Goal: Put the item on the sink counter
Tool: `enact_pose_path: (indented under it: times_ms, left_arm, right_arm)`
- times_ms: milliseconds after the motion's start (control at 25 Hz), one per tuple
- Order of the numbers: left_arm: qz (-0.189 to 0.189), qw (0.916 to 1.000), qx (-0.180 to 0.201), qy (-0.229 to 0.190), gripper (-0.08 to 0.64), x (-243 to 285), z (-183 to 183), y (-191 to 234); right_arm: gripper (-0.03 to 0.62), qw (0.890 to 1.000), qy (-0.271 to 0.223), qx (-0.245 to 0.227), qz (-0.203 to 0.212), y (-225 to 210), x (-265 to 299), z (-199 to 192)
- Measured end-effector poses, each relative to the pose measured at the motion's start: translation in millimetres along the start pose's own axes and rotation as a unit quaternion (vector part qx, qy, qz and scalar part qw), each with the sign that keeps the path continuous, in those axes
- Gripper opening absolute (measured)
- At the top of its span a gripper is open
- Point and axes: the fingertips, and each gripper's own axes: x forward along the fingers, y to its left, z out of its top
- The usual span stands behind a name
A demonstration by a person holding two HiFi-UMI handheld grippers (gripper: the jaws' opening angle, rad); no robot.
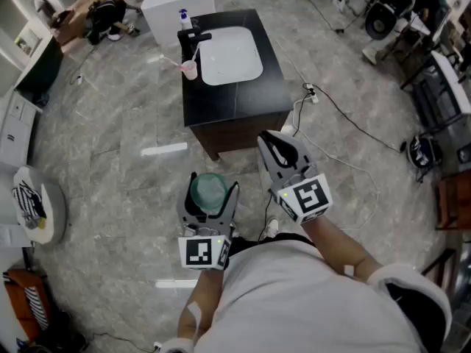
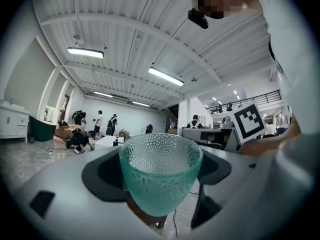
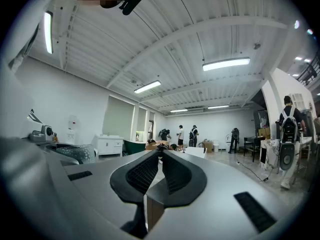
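Note:
A green dimpled glass cup (image 2: 161,171) stands upright between the jaws of my left gripper (image 1: 211,185), which is shut on it and holds it above the floor. In the head view the cup (image 1: 209,190) sits just in front of the person's body. My right gripper (image 1: 280,147) hangs beside it on the right, jaws shut with nothing in them, as the right gripper view also shows for that gripper (image 3: 160,170). The black sink counter (image 1: 221,105) with its white basin (image 1: 230,55) stands some way ahead of both grippers.
On the counter's left side are a black faucet (image 1: 193,41), a pink cup (image 1: 189,69) and a blue-capped bottle (image 1: 184,18). Cables (image 1: 346,120) run over the floor to the right. A round white stand (image 1: 45,210) is at the left, and a crouching person (image 1: 110,13) far back.

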Motion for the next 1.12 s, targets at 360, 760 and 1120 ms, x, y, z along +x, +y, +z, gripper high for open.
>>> enact_pose_path:
  times_ms: [360,760,1120]
  left_arm:
    - [-0.002,1.0000,0.001,-0.004,0.392,-1.3,3.4,-7.8]
    - [-0.007,1.0000,0.002,0.000,0.391,8.1,-0.2,-19.0]
    - [0.016,0.9999,-0.002,0.002,0.392,21.9,-10.2,-31.1]
  right_arm:
    - [0.052,1.000,0.000,0.008,0.003,-0.6,-7.9,-1.5]
    - [0.054,1.000,-0.009,0.004,-0.003,-14.3,-18.5,1.7]
    - [0.054,1.000,0.015,-0.010,0.010,-32.9,-31.9,-20.6]
